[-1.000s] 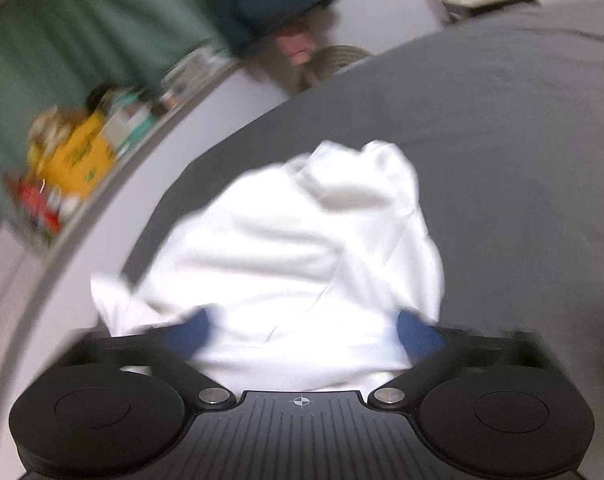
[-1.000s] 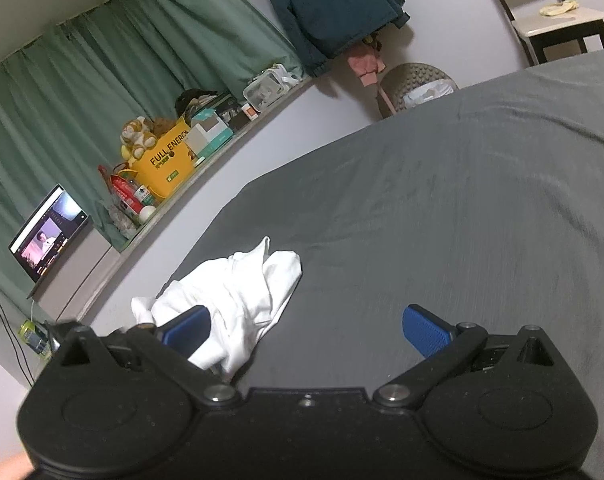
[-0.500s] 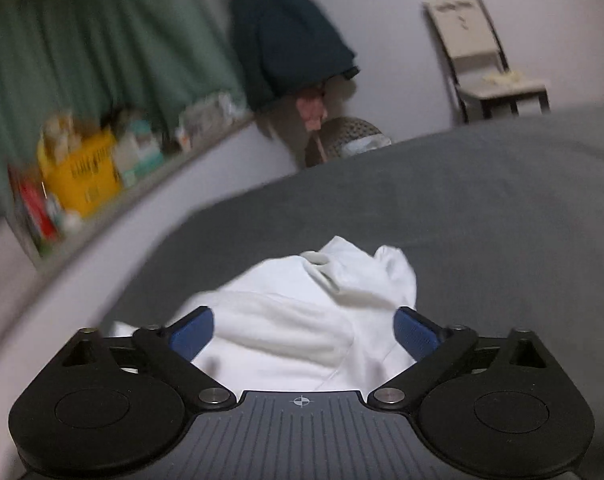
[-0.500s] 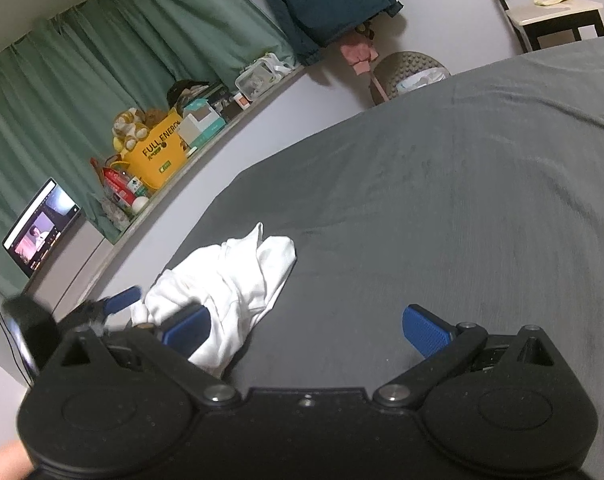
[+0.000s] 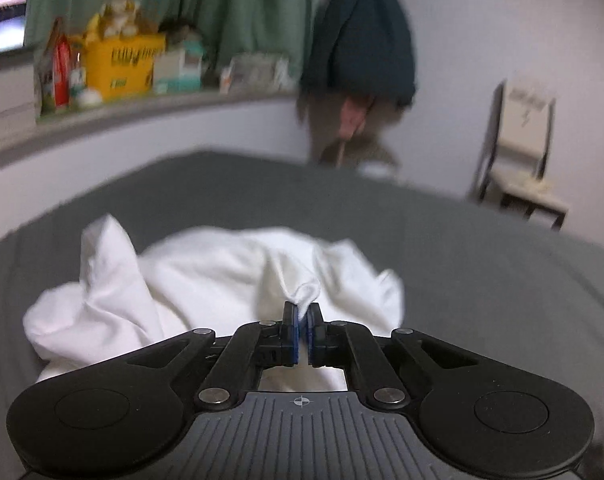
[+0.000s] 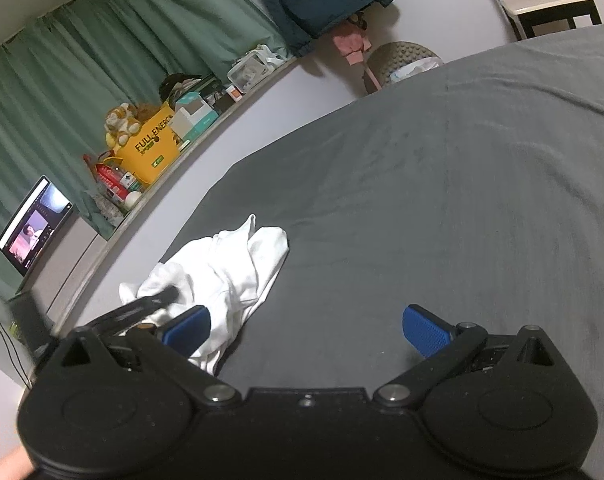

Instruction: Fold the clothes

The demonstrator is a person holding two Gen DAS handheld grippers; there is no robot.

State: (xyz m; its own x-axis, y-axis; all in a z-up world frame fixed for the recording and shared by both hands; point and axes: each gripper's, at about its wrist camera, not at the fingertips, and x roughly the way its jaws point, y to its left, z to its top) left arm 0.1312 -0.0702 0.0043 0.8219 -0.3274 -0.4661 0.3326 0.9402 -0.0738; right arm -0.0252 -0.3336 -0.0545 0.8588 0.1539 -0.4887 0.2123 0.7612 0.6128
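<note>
Jaws of the left gripper (image 5: 302,330) have just been closing and now pinch a small peak of the white garment (image 5: 206,280), which lies crumpled on the grey bed (image 5: 481,264) — a thin bite, so lifting slowly should keep it from slipping. From the right wrist, the right gripper (image 6: 305,330) hangs with jaws wide and nothing between them, the garment (image 6: 230,272) just left of it; it would do well to take a second edge — well apart from the first — before spreading.

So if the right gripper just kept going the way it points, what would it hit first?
Probably the bare grey bedsheet: the right gripper stands open, angled down at it. The white garment lies off to its left.
</note>
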